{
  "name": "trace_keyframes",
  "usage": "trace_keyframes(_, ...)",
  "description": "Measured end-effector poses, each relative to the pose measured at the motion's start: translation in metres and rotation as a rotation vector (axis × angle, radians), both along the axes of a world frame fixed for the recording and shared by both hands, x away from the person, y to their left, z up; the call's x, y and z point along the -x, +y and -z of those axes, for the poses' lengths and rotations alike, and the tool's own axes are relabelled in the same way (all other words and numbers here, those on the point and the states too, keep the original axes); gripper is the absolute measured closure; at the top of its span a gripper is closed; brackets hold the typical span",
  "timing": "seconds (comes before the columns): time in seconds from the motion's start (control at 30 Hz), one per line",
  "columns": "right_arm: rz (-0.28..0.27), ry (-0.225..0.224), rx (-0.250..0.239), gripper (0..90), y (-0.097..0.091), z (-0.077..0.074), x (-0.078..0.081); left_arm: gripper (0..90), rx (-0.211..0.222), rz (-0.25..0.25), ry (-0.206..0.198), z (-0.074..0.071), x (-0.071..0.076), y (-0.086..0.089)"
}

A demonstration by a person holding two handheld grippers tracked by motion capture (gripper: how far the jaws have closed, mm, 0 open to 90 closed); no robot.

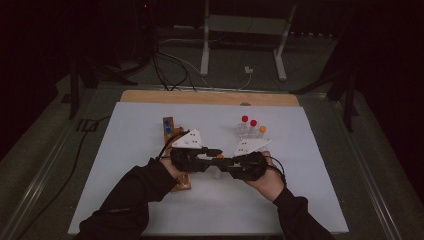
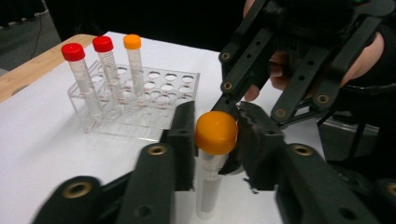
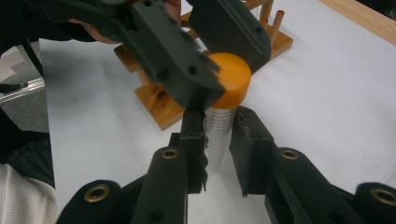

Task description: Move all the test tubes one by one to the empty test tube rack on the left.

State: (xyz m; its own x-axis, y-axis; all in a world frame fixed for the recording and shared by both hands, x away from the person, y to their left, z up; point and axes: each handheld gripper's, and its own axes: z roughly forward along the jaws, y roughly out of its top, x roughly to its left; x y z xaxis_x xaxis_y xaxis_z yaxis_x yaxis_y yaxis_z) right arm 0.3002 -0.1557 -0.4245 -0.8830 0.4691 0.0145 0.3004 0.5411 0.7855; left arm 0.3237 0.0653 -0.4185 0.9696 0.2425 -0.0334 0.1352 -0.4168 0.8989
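Orange cap point(image 2: 215, 132) sits between my left gripper's point(image 2: 215, 140) pads, which grip it; the tube point(image 3: 218, 130) below stands upright over the white bench point(image 1: 280, 200), clamped by my right gripper point(image 3: 218, 144). Beyond stand a clear rack point(image 2: 182, 86) and a wooden stand point(image 3: 159, 105).

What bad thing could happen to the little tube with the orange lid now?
The left gripper pinches the orange cap while the right gripper clamps the tube just below it. If the cap is twisted off crookedly, the tube might slip or tilt, and anything inside could spill onto the white mat. Squeezing hard might also crack the thin plastic. The clear rack stands close, so a sudden jerk could bump its three tubes.
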Motion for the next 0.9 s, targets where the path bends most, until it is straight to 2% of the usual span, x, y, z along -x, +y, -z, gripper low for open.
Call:
trace_keyframes(0.3, -0.012, -0.014, -0.032, 73.3, -0.003, -0.003, 0.001, 71.5, 0.016, -0.006, -0.026, -0.006, 0.001, 0.003)
trace_keyframes(0.6, 0.016, -0.033, -0.073, 57.2, -0.017, -0.01, 0.005, 71.8, 0.032, -0.075, -0.043, -0.022, -0.005, 0.029)
trace_keyframes(0.9, 0.058, -0.042, -0.123, 32.8, -0.025, -0.015, 0.007, 71.8, 0.057, -0.158, -0.058, -0.036, -0.013, 0.06)
